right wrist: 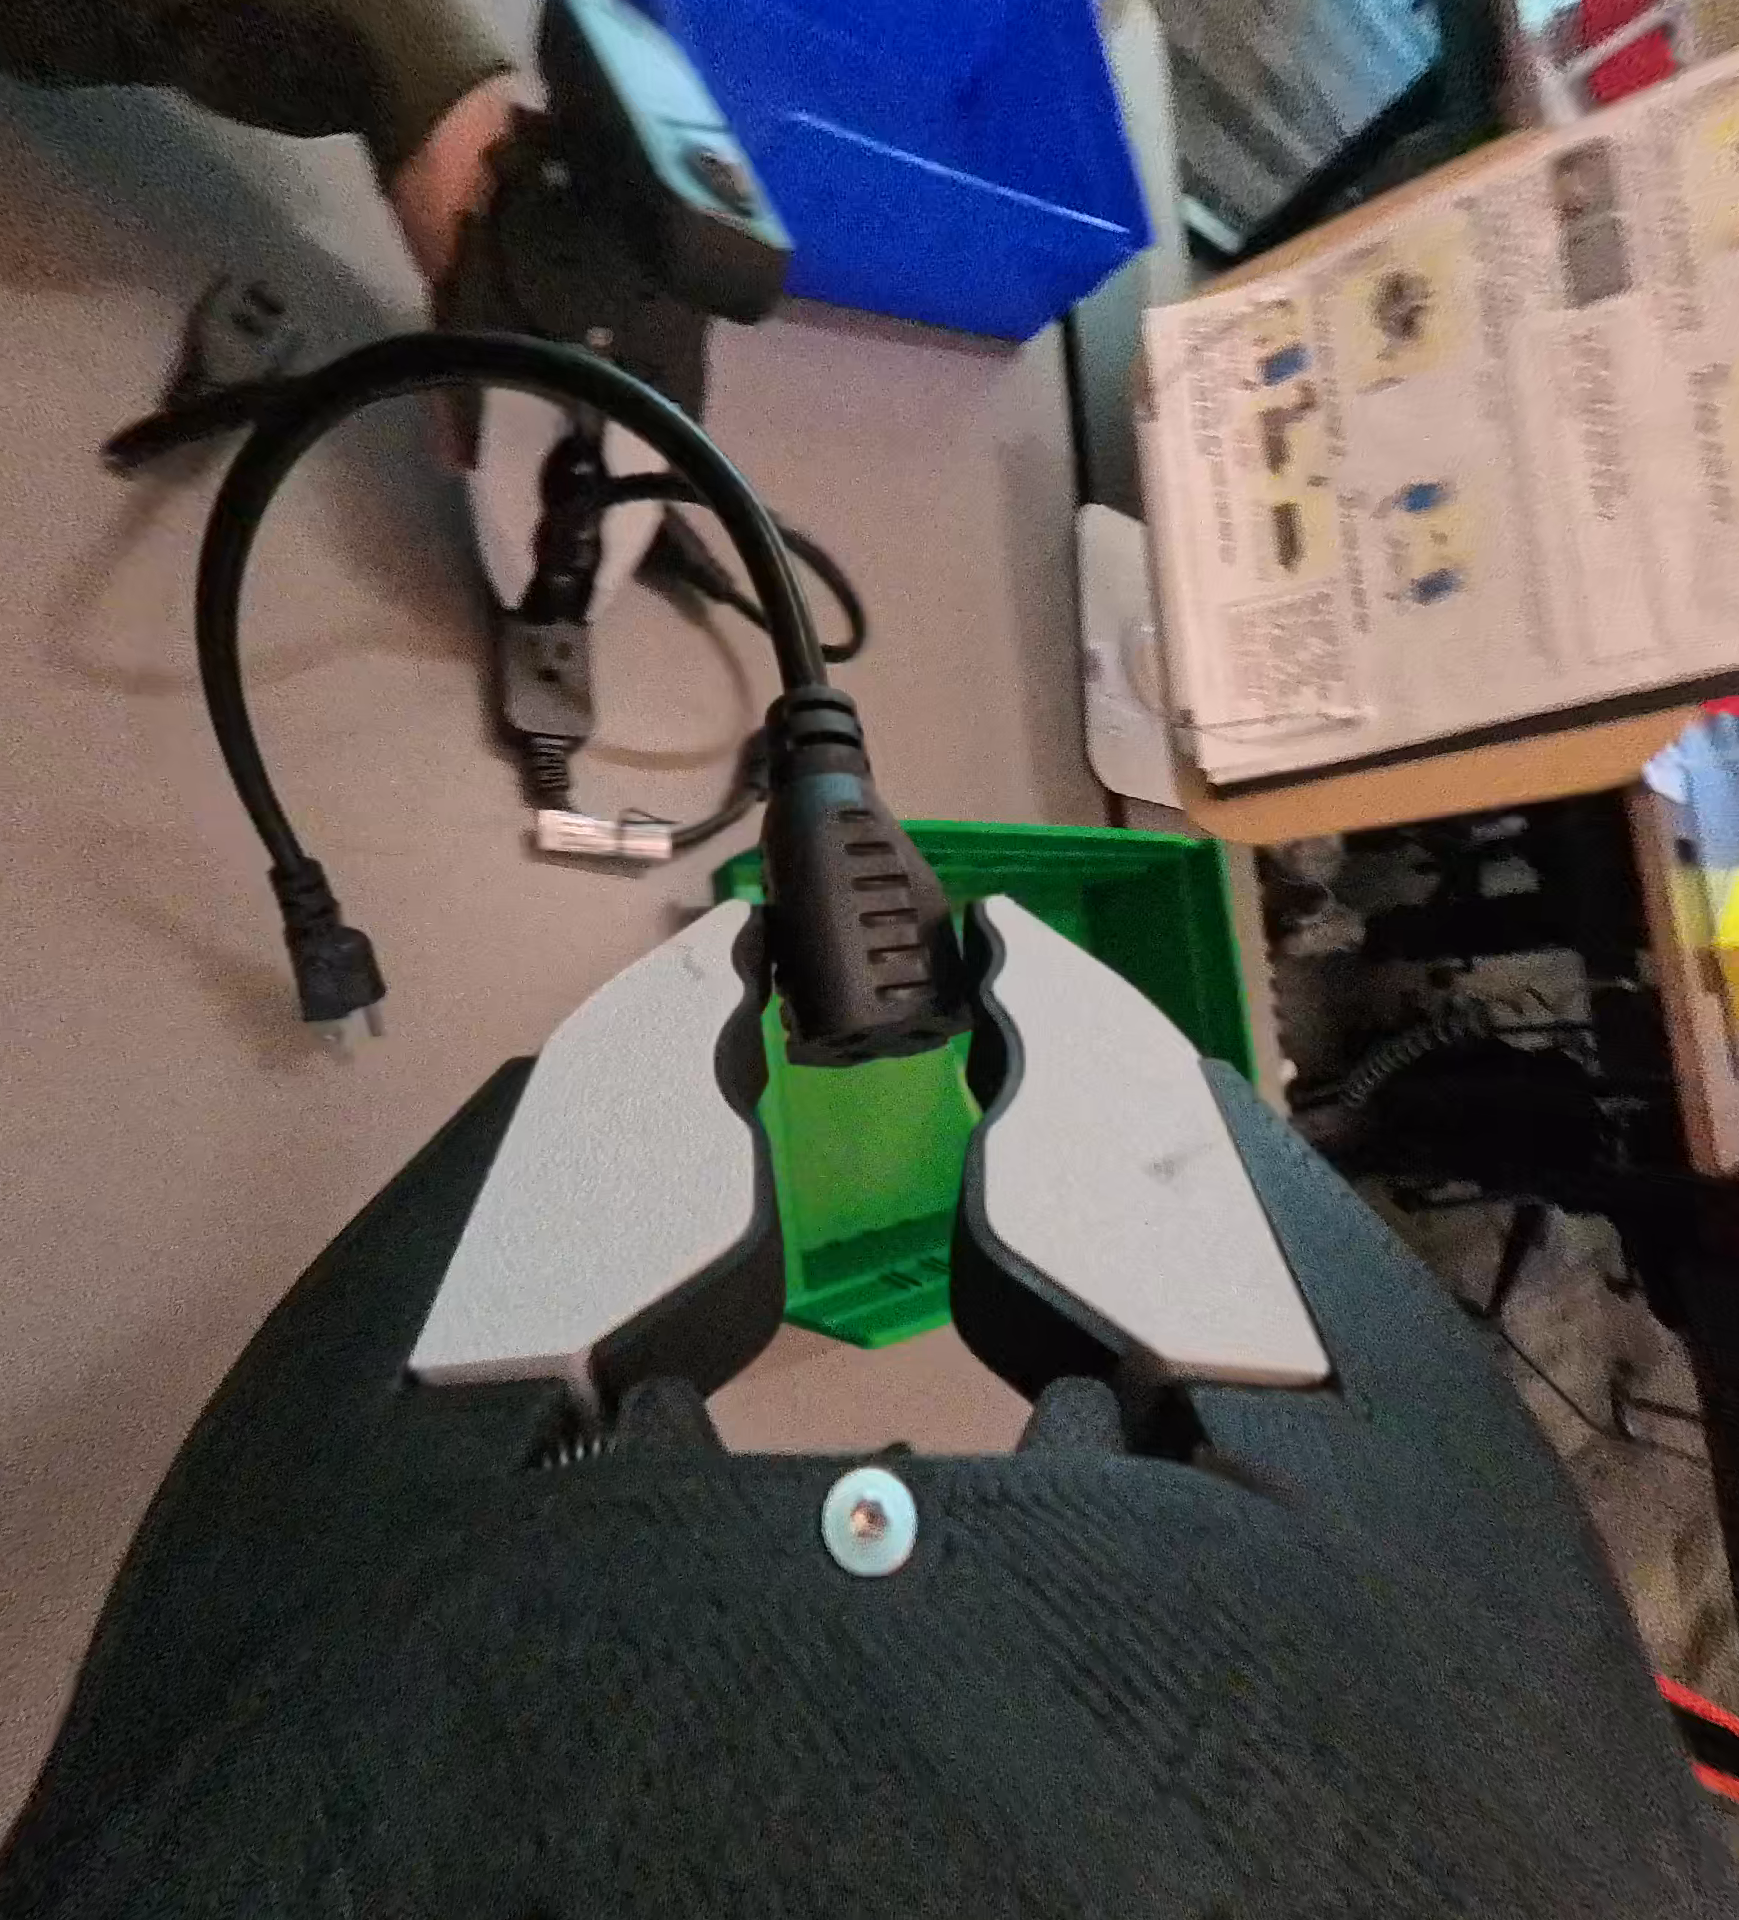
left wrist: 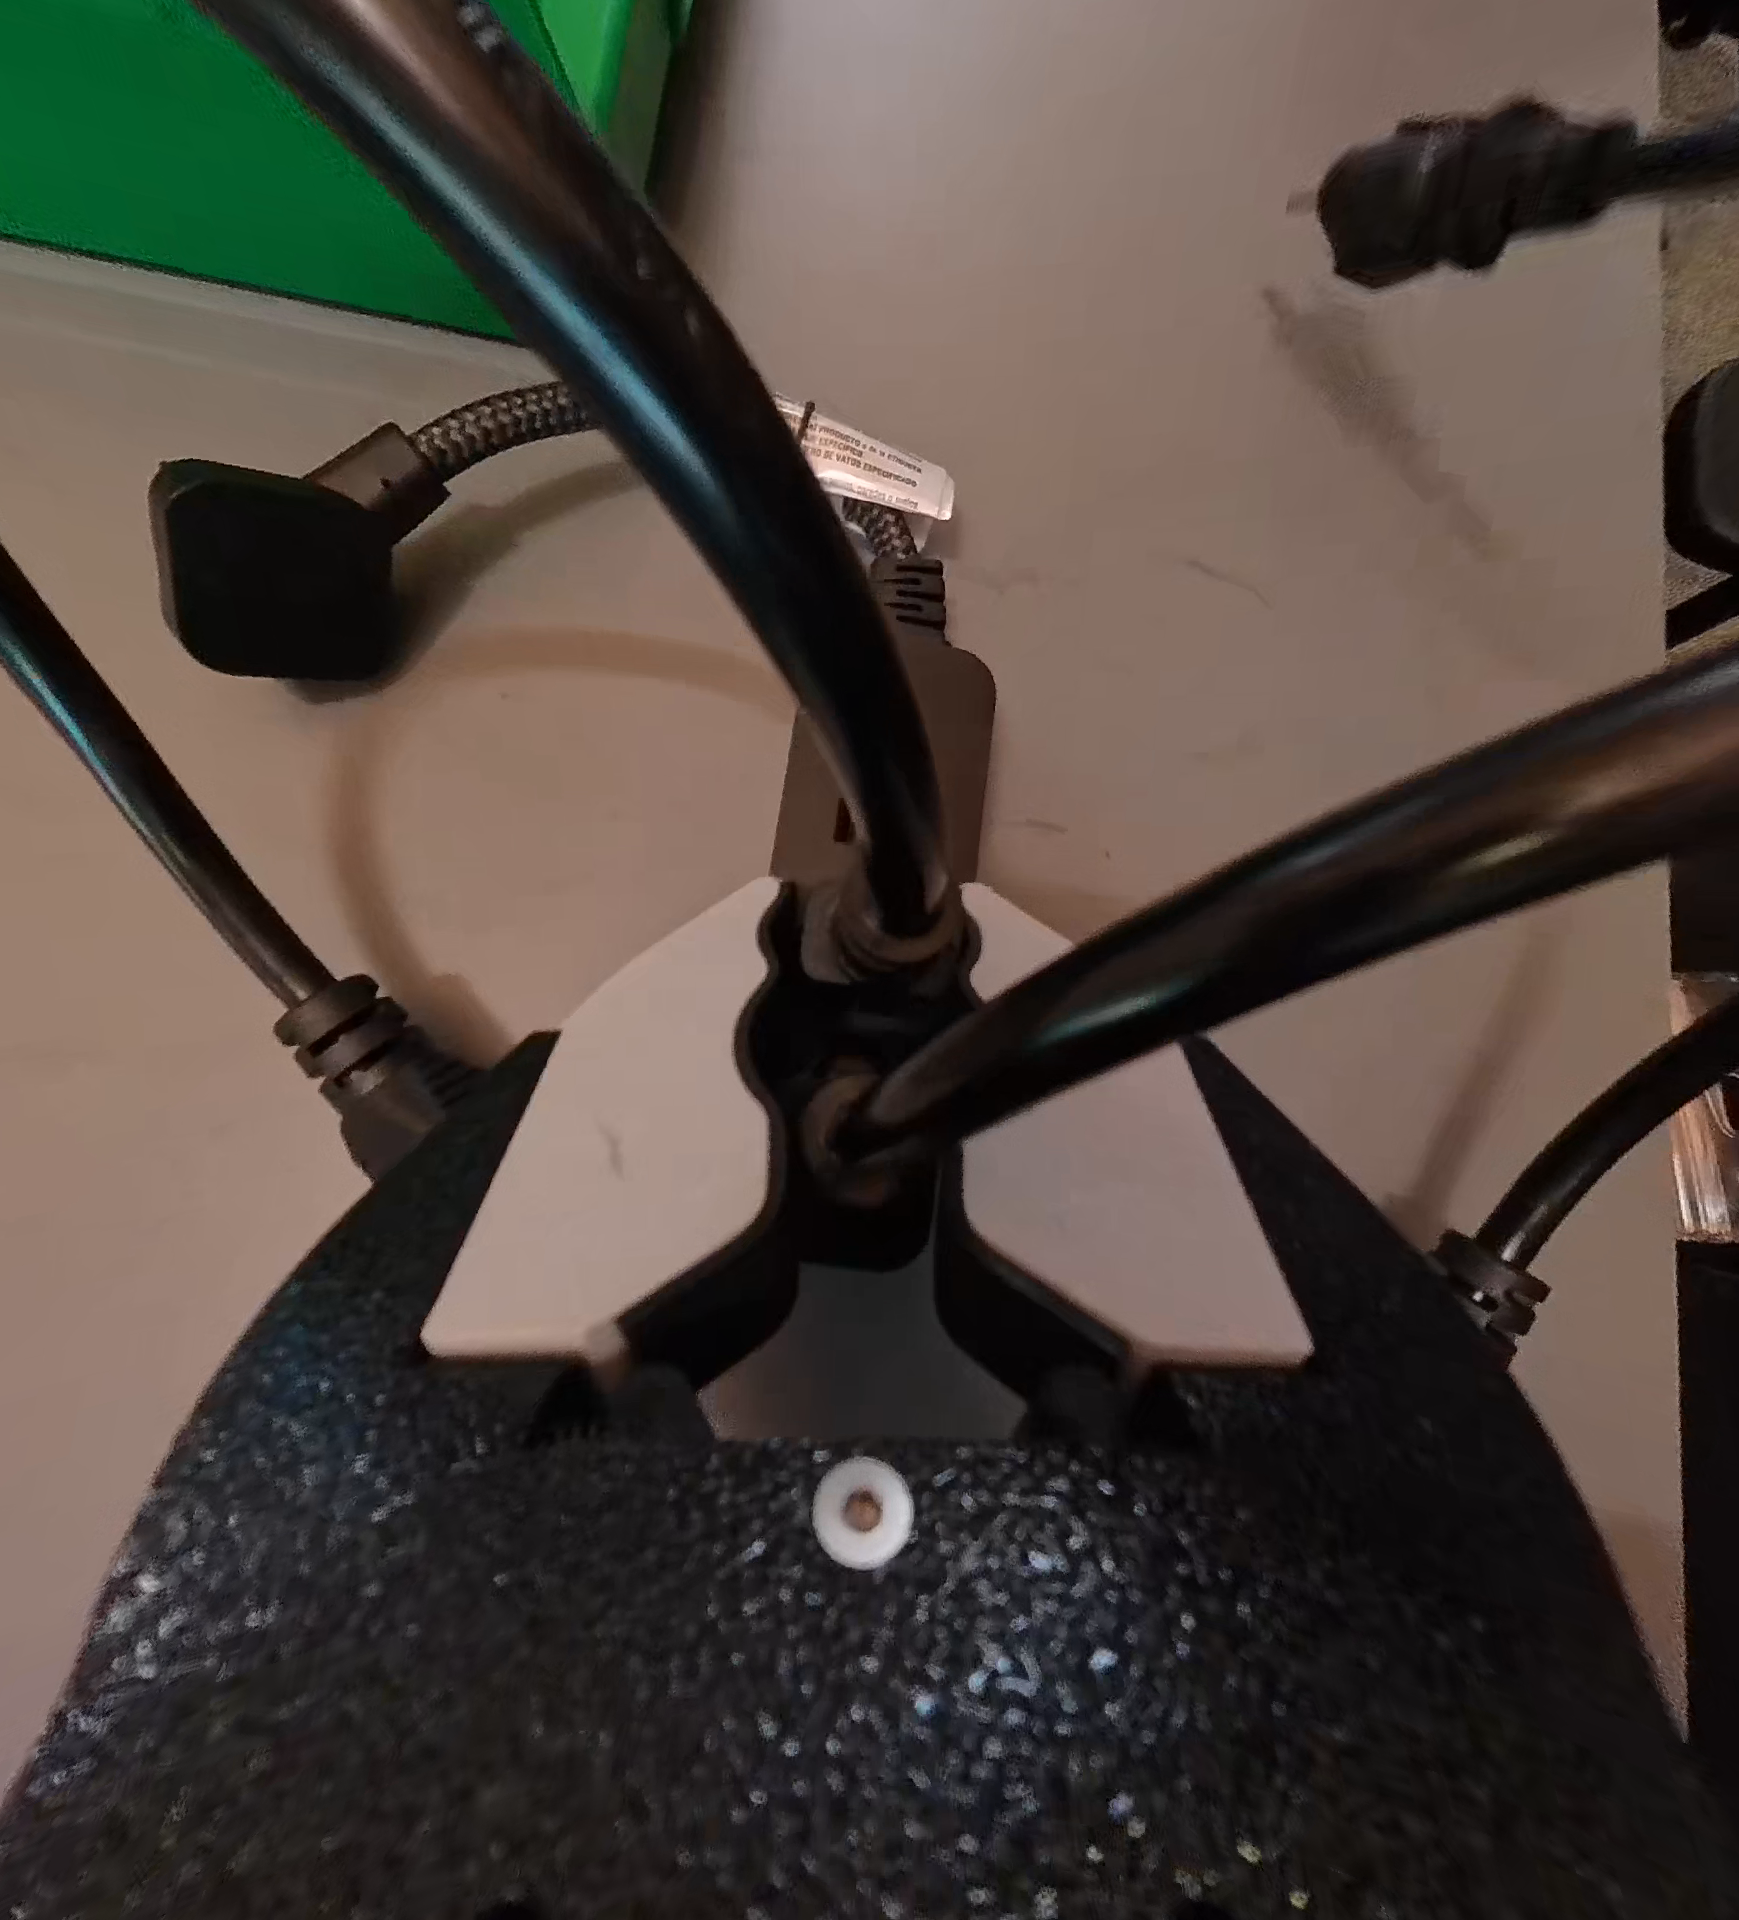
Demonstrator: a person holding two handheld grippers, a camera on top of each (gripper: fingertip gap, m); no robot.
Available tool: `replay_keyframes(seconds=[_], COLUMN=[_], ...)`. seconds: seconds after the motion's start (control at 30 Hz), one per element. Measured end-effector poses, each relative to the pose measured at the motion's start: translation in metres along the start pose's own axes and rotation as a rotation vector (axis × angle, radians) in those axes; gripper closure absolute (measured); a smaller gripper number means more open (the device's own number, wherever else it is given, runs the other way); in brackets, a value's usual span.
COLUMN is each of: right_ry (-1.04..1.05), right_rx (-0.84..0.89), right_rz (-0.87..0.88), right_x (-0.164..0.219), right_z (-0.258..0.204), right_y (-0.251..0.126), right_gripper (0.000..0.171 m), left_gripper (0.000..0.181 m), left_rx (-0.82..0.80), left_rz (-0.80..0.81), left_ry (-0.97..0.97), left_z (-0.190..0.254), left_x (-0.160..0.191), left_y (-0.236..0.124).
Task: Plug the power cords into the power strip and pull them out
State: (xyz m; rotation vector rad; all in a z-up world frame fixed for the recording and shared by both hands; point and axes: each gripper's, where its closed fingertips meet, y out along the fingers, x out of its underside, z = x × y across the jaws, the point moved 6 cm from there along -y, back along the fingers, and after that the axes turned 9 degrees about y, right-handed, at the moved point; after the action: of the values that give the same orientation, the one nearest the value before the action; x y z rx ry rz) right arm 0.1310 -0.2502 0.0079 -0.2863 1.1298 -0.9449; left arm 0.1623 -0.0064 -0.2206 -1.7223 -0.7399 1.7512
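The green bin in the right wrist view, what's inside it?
The green bin looks empty where it shows. The right gripper and the cord connector in its jaws hide the rest.

I count two grippers: my left gripper [left wrist: 865, 1049] and my right gripper [right wrist: 860, 977]. One power strip [left wrist: 886, 769] on the table [left wrist: 1208, 520]. Black power cords: the left wrist view gives me at least four, though I can't tell exactly which ends belong together. Right view, one short cord [right wrist: 252, 582] with two ends. Bins: one green bin [right wrist: 1135, 894], one blue bin [right wrist: 948, 156]. One printed sheet [right wrist: 1467, 416].
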Motion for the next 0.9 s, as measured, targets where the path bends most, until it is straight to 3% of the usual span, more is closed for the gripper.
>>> replay_keyframes(seconds=[0.2, 0.37, 0.67, 0.77, 0.9], right_ry=[0.145, 0.34, 0.631, 0.651, 0.655], right_rx=[0.239, 0.408, 0.342, 0.242, 0.248], right_rz=[-0.032, -0.142, -0.256, -0.291, -0.243], right_x=[0.005, 0.04, 0.119, 0.132, 0.134], right_z=[0.089, 0.137, 0.109, 0.09, 0.079], right_y=[-0.022, 0.009, 0.128, 0.154, 0.159], right_gripper=[0.135, 0.135, 0.137, 0.125, 0.113], left_gripper=[0.155, 0.155, 0.155, 0.155, 0.155], left_rx=[0.015, 0.021, 0.039, 0.041, 0.037], left_rz=[0.005, 0.005, -0.01, -0.02, -0.025], left_ry=[0.004, 0.009, 0.019, 0.022, 0.028], left_z=[-0.001, -0.001, -0.002, -0.002, -0.001], left_x=[0.0, 0.0, -0.001, -0.001, -0.002], left_y=[0.001, 0.001, 0.001, 0.001, 0.001])
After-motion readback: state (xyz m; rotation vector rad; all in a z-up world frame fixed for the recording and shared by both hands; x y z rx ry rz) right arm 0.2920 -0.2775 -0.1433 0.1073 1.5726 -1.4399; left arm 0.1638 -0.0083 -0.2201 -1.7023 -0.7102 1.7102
